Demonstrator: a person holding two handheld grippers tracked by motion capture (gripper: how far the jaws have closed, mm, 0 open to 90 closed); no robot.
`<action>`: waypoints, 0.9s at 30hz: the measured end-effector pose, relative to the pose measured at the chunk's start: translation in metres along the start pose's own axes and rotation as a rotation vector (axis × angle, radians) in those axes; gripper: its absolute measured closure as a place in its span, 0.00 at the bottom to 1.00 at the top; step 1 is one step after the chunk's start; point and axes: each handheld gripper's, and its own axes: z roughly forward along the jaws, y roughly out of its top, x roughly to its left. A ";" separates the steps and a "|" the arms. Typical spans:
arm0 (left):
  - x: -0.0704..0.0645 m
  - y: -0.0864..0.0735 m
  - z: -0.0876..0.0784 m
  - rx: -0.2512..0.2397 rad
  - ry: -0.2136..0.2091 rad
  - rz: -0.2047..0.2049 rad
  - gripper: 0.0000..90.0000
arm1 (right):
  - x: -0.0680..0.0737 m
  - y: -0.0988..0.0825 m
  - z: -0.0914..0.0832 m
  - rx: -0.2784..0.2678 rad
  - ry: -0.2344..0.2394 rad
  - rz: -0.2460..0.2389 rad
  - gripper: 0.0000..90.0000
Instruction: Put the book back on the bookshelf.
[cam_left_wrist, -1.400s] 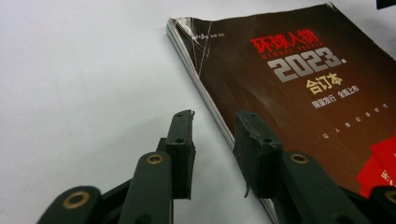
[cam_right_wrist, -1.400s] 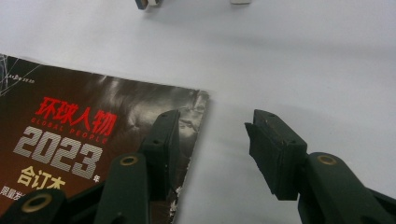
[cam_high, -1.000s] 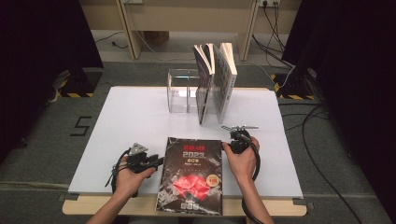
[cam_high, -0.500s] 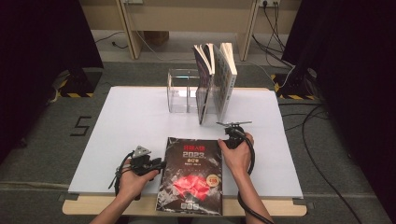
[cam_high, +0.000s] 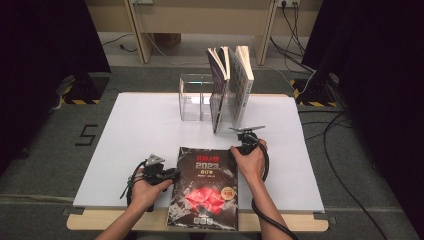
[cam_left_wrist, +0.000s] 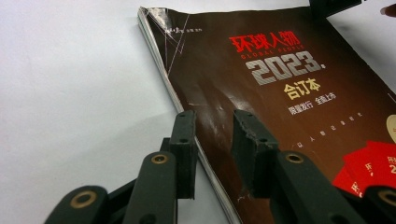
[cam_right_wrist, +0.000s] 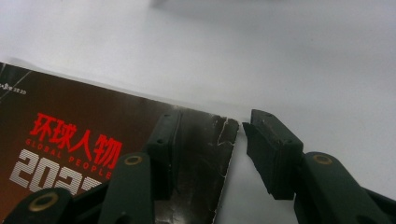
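Magazine: we see a dark-covered magazine (cam_high: 205, 187) with red and white print lying flat on the white table (cam_high: 140, 130), at the near edge, its bottom just past the table's front rim.
Left claw: our left claw (cam_left_wrist: 212, 123) sits at the magazine's left long edge, low against the table; one jaw stands off the edge over the white surface, the other over the cover. Its jaws have just been closing, with the edge of the magazine between them, but a gap shows on both sides, so we read them as apart and not clamping.
Right claw: our right claw (cam_right_wrist: 210, 135) is at the magazine's far right corner; one jaw lies over the worn cover corner, the other over bare table. Its jaws have just been closing a little, yet stand wide apart with the corner between them, not pressing.
Hands: in the high view our left hand (cam_high: 147, 182) and right hand (cam_high: 250, 160) flank the magazine.
Behind: a clear stand (cam_high: 195, 97) holds upright books (cam_high: 231, 85) near the table's far edge, well apart from the magazine.
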 end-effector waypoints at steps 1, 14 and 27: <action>0.001 0.000 0.000 -0.002 -0.001 -0.002 0.78 | 0.000 0.001 0.000 0.001 0.001 0.010 0.61; 0.002 0.000 0.002 0.030 0.006 0.017 0.81 | -0.002 0.010 0.005 0.018 0.028 0.007 0.58; -0.001 -0.003 0.002 0.011 0.029 0.028 0.82 | -0.001 0.003 0.004 -0.014 0.078 0.073 0.55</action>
